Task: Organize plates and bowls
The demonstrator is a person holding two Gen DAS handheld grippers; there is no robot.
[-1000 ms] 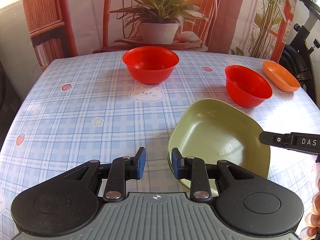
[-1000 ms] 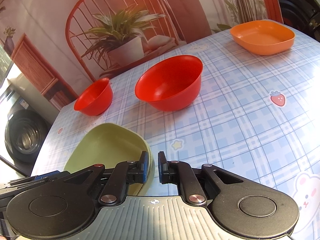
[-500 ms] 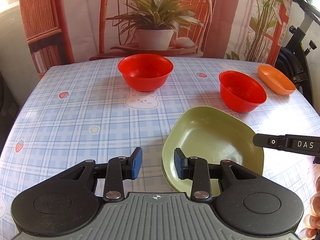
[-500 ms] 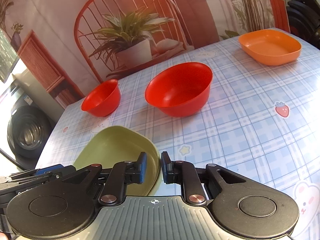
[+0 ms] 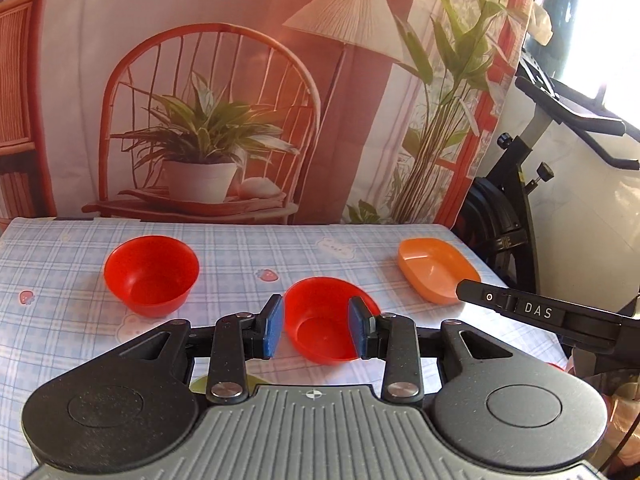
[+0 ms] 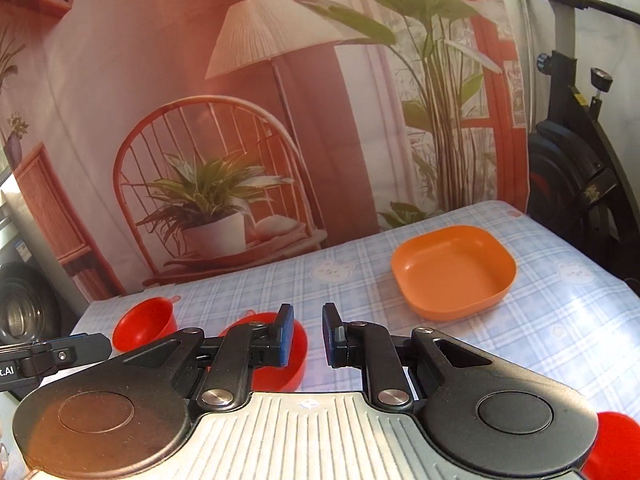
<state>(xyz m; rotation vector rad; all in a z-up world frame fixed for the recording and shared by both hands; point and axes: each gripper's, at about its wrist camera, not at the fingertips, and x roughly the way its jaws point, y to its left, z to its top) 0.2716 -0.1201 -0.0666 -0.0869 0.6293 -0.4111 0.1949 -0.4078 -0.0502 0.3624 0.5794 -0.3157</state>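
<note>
My left gripper (image 5: 316,330) is open and empty, held above the table, with a red bowl (image 5: 326,320) seen between its fingers beyond them. A second red bowl (image 5: 151,274) stands at the left. An orange square plate (image 5: 436,270) lies at the right. A sliver of the green plate (image 5: 200,384) shows under the left gripper. My right gripper (image 6: 307,334) is open and empty. In its view the orange plate (image 6: 454,272) lies ahead right, and the two red bowls (image 6: 280,364) (image 6: 144,322) are to the left.
The checked tablecloth (image 5: 240,248) covers the table, which ends at a printed backdrop (image 5: 240,100). An exercise bike (image 5: 520,208) stands off the right edge. Another red object (image 6: 616,444) shows at the bottom right of the right wrist view.
Both grippers have risen and tilted up away from the green plate, which is now almost out of view. Both have opened wider. The right gripper has let go of the green plate's rim.
</note>
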